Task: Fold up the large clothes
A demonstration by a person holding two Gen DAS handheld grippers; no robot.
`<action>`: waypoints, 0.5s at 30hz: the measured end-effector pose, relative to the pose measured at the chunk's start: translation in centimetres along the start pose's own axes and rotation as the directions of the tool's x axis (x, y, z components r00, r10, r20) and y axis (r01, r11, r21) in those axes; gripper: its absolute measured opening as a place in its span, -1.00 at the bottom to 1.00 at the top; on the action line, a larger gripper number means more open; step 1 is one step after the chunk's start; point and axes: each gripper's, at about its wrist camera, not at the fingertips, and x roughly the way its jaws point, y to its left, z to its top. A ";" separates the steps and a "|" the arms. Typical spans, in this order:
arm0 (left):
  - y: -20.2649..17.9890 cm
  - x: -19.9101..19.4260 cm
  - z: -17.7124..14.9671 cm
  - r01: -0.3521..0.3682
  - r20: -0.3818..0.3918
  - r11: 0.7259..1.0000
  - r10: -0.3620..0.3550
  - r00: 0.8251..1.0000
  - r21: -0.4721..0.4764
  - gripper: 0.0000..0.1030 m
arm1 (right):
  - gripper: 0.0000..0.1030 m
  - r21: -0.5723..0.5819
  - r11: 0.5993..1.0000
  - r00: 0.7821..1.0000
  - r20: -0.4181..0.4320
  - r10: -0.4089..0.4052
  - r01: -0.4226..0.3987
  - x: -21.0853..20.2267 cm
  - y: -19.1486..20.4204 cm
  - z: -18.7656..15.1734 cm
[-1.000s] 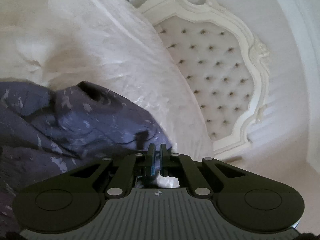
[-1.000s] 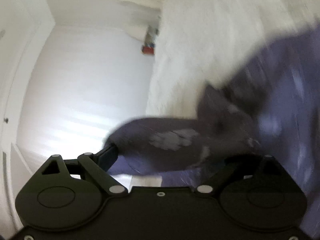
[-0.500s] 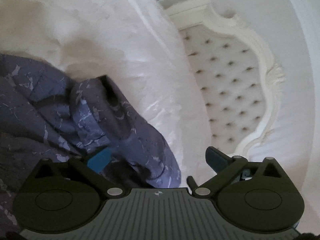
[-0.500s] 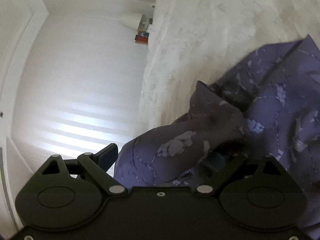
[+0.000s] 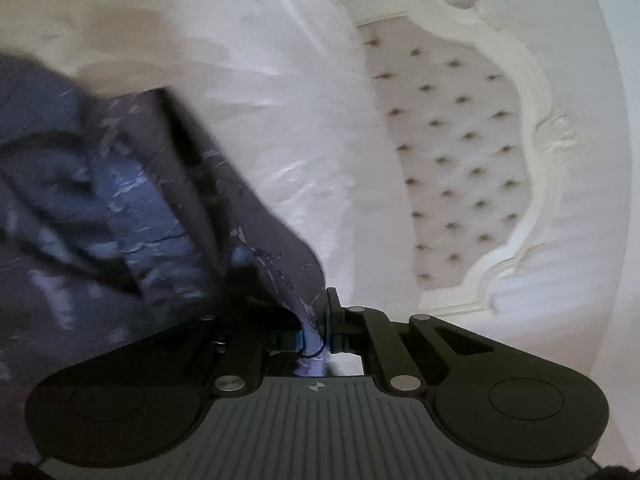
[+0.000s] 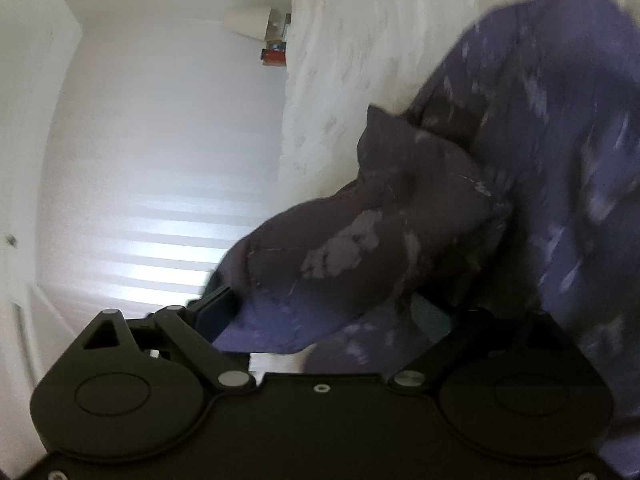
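Note:
A large purple garment with a pale marbled print (image 5: 132, 208) lies rumpled on a white bedspread (image 5: 248, 92). My left gripper (image 5: 315, 334) is shut on a fold of its edge, cloth pinched between the two pads. In the right wrist view the same garment (image 6: 552, 168) fills the right side, and a dark fold of it (image 6: 360, 248) drapes across the gap of my right gripper (image 6: 324, 316). The right jaws stand wide apart, with one fingertip (image 6: 218, 312) showing at the left and the other (image 6: 430, 318) partly under cloth.
A white tufted headboard (image 5: 460, 152) with a carved frame stands to the right of the bed in the left wrist view. In the right wrist view a white wall (image 6: 160, 160) lies left of the bed, with a lamp and small red items (image 6: 274, 56) far off.
My left gripper was shut a second ago, opened half a second ago, and has now shut on the garment's edge. My right gripper stays open with cloth draped across it.

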 end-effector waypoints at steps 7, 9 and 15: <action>-2.9 -2.7 -0.4 0.089 -0.027 0.987 -0.086 0.996 0.132 -0.84 | 0.90 -0.066 0.997 0.997 0.066 0.039 -0.035 1.5 1.5 2.6; -2.2 -3.8 -1.3 0.067 -0.035 0.977 -0.062 0.997 0.201 -0.84 | 0.90 -0.251 0.965 0.992 0.120 -0.047 0.076 1.4 4.2 3.0; 5.0 -4.9 -6.2 -0.112 -0.094 0.931 0.154 0.984 0.347 -0.80 | 0.90 -0.338 0.920 0.980 0.098 -0.172 0.196 -0.9 3.6 1.5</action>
